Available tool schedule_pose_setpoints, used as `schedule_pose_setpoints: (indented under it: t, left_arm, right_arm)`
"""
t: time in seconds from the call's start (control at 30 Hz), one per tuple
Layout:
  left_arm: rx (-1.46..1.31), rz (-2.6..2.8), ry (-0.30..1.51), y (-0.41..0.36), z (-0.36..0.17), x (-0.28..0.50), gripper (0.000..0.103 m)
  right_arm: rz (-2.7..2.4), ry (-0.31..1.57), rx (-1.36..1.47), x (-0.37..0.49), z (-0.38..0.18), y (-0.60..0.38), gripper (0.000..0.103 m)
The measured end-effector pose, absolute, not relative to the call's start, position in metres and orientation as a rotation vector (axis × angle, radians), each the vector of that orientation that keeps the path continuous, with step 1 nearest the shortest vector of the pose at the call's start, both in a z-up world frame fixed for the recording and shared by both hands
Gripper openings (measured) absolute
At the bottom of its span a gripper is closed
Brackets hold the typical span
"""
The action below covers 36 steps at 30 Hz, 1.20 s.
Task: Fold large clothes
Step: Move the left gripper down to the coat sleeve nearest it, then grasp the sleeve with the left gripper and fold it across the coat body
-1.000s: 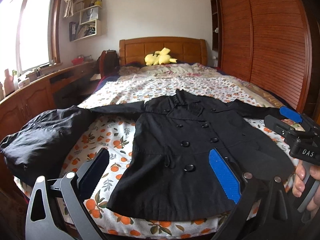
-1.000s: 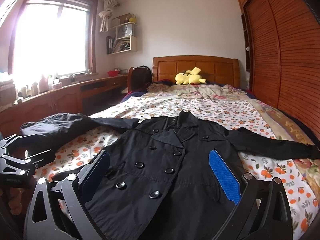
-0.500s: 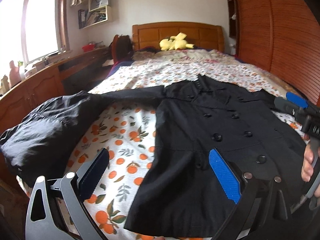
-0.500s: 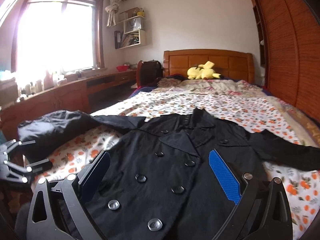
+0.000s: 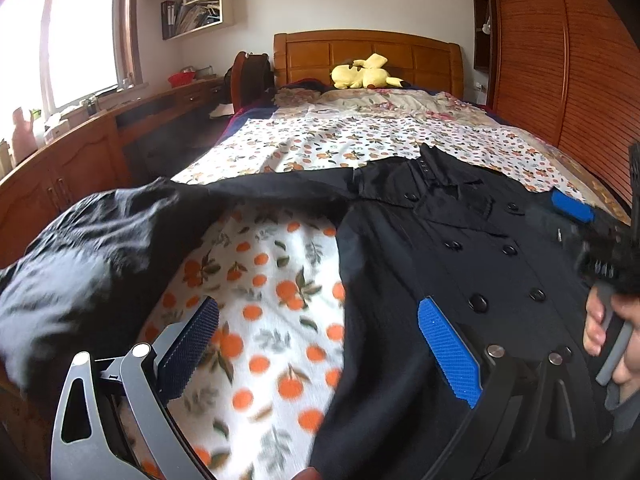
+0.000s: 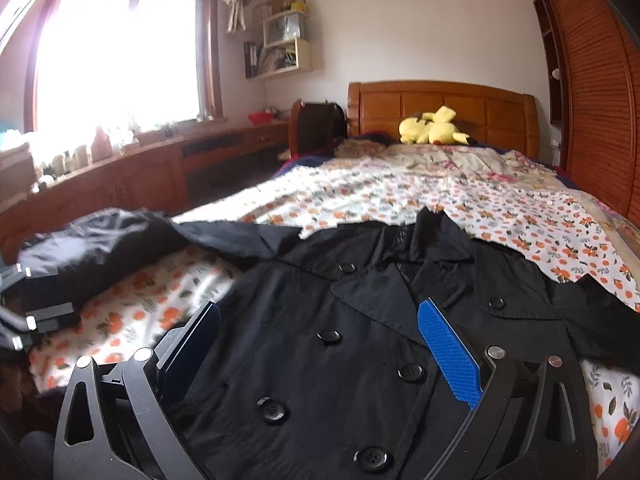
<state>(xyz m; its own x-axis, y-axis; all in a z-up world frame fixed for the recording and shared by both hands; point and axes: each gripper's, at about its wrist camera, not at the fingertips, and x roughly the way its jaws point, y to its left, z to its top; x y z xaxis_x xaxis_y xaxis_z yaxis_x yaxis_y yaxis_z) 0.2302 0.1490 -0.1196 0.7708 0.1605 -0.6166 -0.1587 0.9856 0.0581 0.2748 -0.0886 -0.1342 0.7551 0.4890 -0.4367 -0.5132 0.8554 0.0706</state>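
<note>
A black double-breasted coat (image 5: 460, 264) (image 6: 360, 320) lies flat, face up, on the orange-print bedsheet (image 5: 272, 288), collar toward the headboard. Its left sleeve runs out to a dark crumpled bundle of cloth (image 5: 80, 256) (image 6: 100, 244) at the bed's left edge. My left gripper (image 5: 316, 344) is open just above the sheet and the coat's left hem edge, nothing between its blue pads. My right gripper (image 6: 320, 344) is open low over the coat's buttoned front; in the left wrist view it appears at the right (image 5: 588, 232), held by a hand (image 5: 600, 324).
A yellow plush toy (image 5: 364, 74) lies by the wooden headboard (image 5: 368, 52). A wooden desk and cabinets (image 5: 80, 148) run along the left under the window. Slatted wardrobe doors (image 5: 560, 60) line the right. A dark backpack (image 6: 316, 128) stands beside the bed head.
Both grippers have moved forward and lower toward the coat. The left one has shifted left, so the sheet and dark bundle fill more of its view. Both jaws stay open.
</note>
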Motion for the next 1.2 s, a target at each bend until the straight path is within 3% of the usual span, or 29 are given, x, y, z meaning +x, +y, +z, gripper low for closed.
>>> schedule_pose_setpoints:
  t: [0.57,0.73,1.07,1.17,1.2]
  left_arm:
    - [-0.088,0.100,0.731,0.210,-0.144,0.368,0.100]
    - [-0.149,0.170,0.776,0.240,-0.155,0.408,0.087]
    - [-0.193,0.288,0.826,0.278,-0.169,0.463,0.073]
    - [-0.206,0.311,0.843,0.282,-0.171,0.475,0.061]
    - [-0.211,0.315,0.845,0.283,-0.172,0.477,0.050]
  right_arm:
    - [0.539,0.523,-0.092,0.289,-0.161,-0.083,0.096]
    - [0.543,0.522,-0.084,0.288,-0.158,-0.086,0.096]
    - [0.544,0.521,-0.067,0.290,-0.154,-0.088,0.096]
    - [0.546,0.521,-0.062,0.291,-0.153,-0.089,0.096]
    - [0.545,0.523,-0.065,0.291,-0.152,-0.089,0.096]
